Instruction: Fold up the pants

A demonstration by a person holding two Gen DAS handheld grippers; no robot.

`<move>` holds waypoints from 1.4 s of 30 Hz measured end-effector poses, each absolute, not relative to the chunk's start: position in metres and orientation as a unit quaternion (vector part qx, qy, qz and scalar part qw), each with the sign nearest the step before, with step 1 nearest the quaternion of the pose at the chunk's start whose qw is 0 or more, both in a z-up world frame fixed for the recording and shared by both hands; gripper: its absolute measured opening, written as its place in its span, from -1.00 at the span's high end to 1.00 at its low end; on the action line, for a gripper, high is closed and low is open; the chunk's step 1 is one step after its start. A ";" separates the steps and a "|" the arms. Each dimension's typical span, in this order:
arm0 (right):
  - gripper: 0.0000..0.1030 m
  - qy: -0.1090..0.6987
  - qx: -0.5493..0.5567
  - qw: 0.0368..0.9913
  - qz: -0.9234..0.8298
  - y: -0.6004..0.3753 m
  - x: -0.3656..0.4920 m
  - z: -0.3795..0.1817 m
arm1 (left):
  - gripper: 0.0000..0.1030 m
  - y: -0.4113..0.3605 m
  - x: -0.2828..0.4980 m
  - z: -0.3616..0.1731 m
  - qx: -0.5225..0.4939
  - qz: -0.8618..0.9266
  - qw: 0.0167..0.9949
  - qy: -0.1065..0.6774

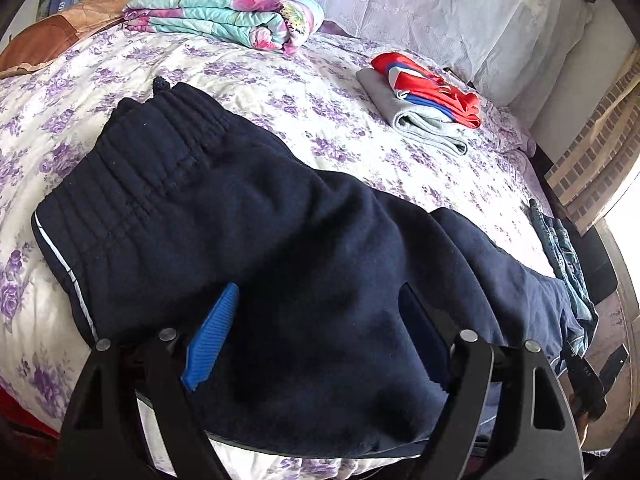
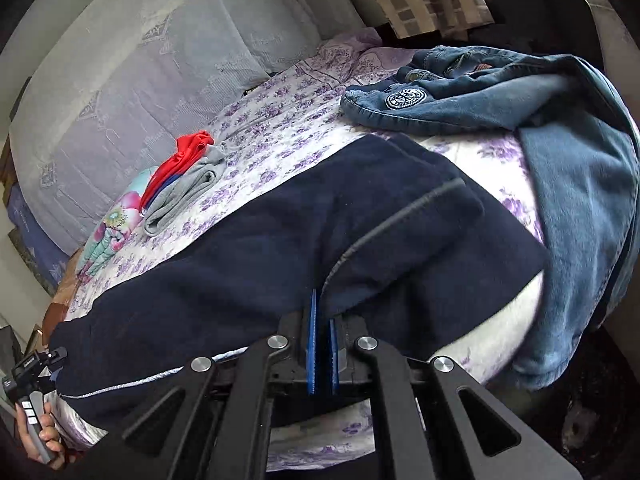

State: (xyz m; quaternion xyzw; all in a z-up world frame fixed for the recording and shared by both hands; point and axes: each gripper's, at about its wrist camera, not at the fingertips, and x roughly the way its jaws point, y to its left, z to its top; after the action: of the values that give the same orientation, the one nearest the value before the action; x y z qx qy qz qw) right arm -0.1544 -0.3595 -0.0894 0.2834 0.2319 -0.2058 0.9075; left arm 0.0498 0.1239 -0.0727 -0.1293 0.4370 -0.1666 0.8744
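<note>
Navy pants (image 1: 248, 216) are spread across a floral-sheeted bed (image 1: 280, 88), with a claw at each end.

The left claw (image 1: 320, 340) is held wide apart over the seat area, below the ribbed waistband (image 1: 160, 148); nothing is clamped. The right claw (image 2: 322, 344) is pressed nearly together on the near edge of a pant leg (a thin fold of fabric is seen between the blue pads (image 2: 313, 344)). A folded grey-and-red garment pile (image 1: 424, 100) and a folded floral blanket (image 1: 224, 16) are set farther back, well apart from the pants. Denim clothing (image 2: 520, 120) is heaped at the leg end, just beside the pants.
</note>
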 end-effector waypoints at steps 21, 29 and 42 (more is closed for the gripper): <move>-0.85 0.192 0.341 0.894 -0.218 -0.400 -0.195 -0.070 | -0.58 0.125 0.048 -0.074 -0.140 -0.165 0.874 0.435; 0.63 0.188 0.313 0.904 -0.222 -0.415 -0.197 -0.052 | -0.60 0.124 0.049 -0.074 -0.140 -0.160 0.874 0.437; -0.34 0.192 0.132 0.946 -0.227 -0.382 -0.169 0.038 | -0.56 0.124 0.025 -0.074 -0.067 -0.145 0.876 0.455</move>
State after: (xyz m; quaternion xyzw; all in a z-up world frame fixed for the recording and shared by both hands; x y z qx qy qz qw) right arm -0.1689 -0.3816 0.0382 0.1317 0.1921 -0.2272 0.9456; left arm 0.0250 0.1237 -0.0744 -0.0675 0.4548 -0.1446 0.8762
